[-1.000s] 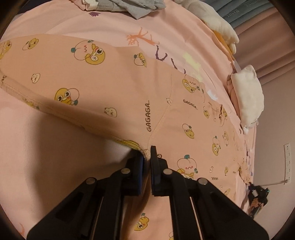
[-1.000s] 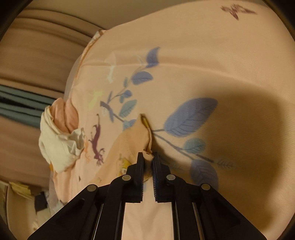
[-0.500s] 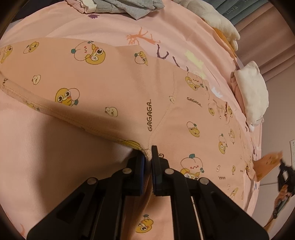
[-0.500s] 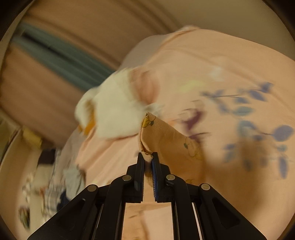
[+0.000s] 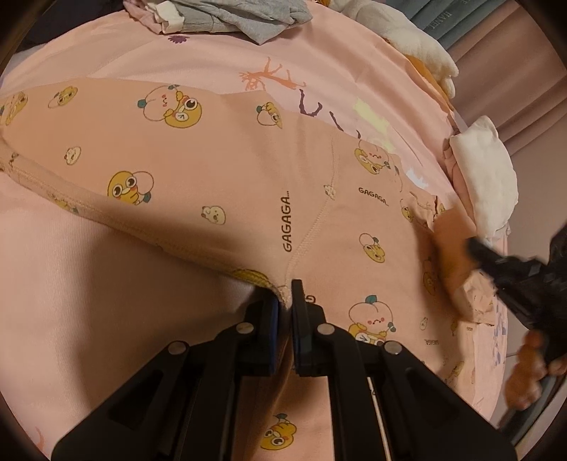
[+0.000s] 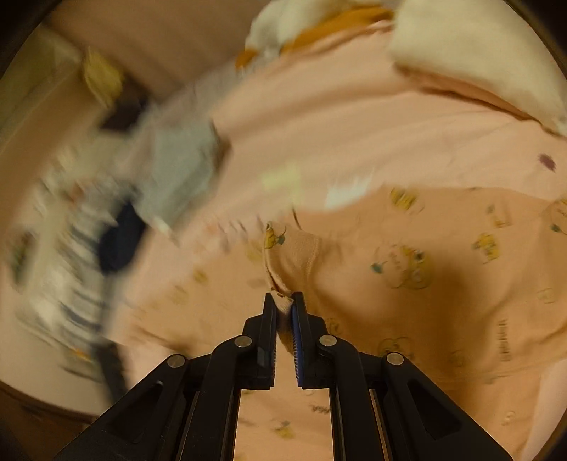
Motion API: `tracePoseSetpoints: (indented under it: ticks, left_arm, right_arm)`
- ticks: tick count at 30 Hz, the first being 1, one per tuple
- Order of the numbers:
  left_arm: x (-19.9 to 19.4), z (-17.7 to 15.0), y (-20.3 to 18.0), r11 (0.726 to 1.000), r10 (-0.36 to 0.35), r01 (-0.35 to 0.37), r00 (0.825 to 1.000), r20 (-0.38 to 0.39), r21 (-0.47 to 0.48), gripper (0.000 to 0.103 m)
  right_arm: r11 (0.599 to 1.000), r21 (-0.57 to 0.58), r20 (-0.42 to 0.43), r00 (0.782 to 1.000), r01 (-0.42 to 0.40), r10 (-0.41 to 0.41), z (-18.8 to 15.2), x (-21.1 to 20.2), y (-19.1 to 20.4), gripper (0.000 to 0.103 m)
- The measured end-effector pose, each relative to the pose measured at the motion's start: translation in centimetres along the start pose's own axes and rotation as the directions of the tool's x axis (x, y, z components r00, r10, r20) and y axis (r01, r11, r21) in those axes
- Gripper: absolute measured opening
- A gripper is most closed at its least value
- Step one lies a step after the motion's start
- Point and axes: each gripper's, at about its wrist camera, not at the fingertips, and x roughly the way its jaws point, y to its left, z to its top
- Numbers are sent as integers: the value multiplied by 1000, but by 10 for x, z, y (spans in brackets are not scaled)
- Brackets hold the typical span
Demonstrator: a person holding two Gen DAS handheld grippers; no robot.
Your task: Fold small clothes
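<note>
left tongs [image 5: 285,301]: clenched on hem of peach cartoon-print garment [image 5: 219,170] | right tongs [image 6: 283,308]: clenched on another corner, lifted | garment: spread on pink bed sheet [image 5: 212,56] | far: grey clothes pile [image 5: 248,17]

Right gripper [image 5: 475,246] swings in from 3 o'clock, dragging pinched corner of peach duck-print cotton garment [image 5: 219,149] across itself.
</note>
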Motion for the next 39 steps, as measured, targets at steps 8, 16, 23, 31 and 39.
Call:
tracePoseSetpoints:
  ticks: [8, 16, 23, 31, 39]
  left_arm:
    - [-50, 14, -39, 989, -9, -3, 997, 79, 146, 57]
    - [30, 19, -95, 953, -298, 304, 936, -188, 6, 77]
    - [68, 33, -119, 943, -325, 311, 937, -130, -117, 59]
    - [79, 48, -118, 967, -236, 228, 969, -68, -110, 8]
    - [30, 74, -81, 977, -179, 190, 977, 116, -95, 8]
  right_arm:
    - [932, -203, 123, 952, 300, -280, -13, -56, 2, 86]
    - [883, 3, 233, 858, 470, -458, -68, -132, -98, 87]
    - [832, 3, 193, 816, 555, -545, -92, -118, -131, 84]
    - [820, -92, 185, 819, 565, -543, -79, -87, -130, 56]
    - [890, 36, 195, 871, 454, -452, -54, -75, -142, 23]
